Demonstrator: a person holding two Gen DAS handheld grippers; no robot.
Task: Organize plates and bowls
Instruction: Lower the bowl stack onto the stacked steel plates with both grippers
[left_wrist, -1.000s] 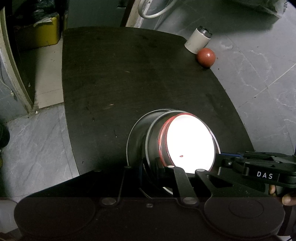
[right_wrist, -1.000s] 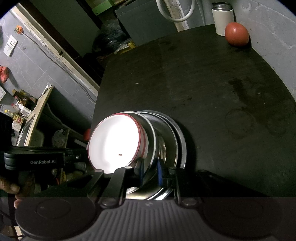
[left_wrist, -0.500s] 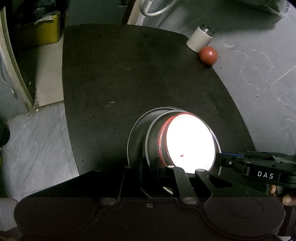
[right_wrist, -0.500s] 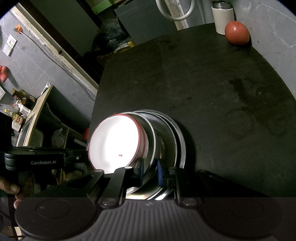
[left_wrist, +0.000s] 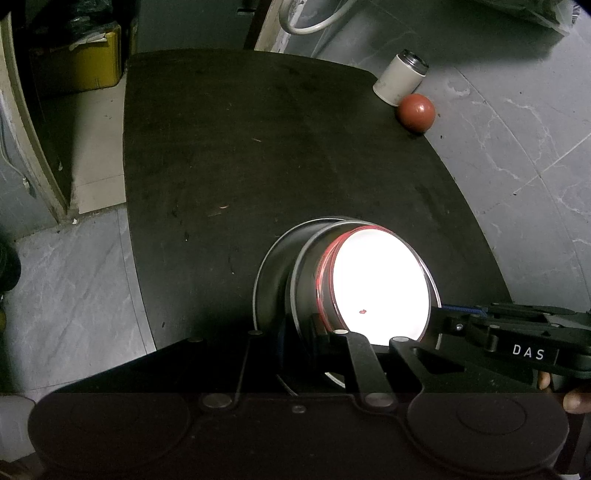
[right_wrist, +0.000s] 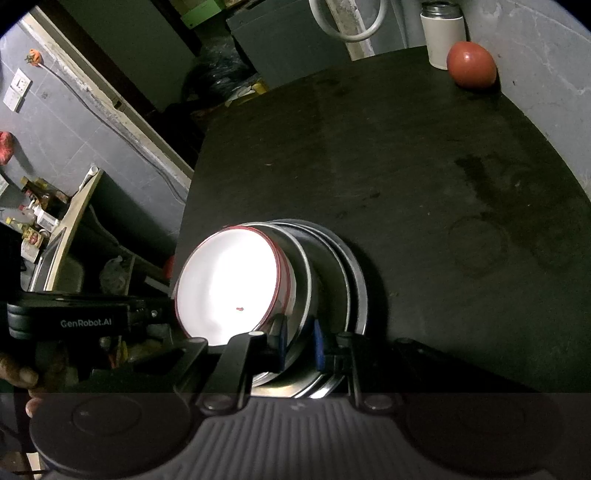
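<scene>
Dark round table (left_wrist: 295, 155) against grey marbled wall, both jaws seemingly clamped on stacked steel plates (right_wrist: 332, 273), white bowl (left_wrist: 380, 284) atop.

Bare dark table (left_wrist: 258, 166) beyond the stack (right_wrist: 325, 266) (far corner: canister (left_wrist: 399, 79), red ball (left_wrist: 415, 112))

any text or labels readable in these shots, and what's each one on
"DAS": white letters on the black body of the right gripper, seen from the left wrist view.
"GenRobot.AI": pale letters on the black body of the left gripper, seen from the right wrist view.
Bottles on the shelf at the left carry labels too small to read.
The white can shows no readable text.
</scene>
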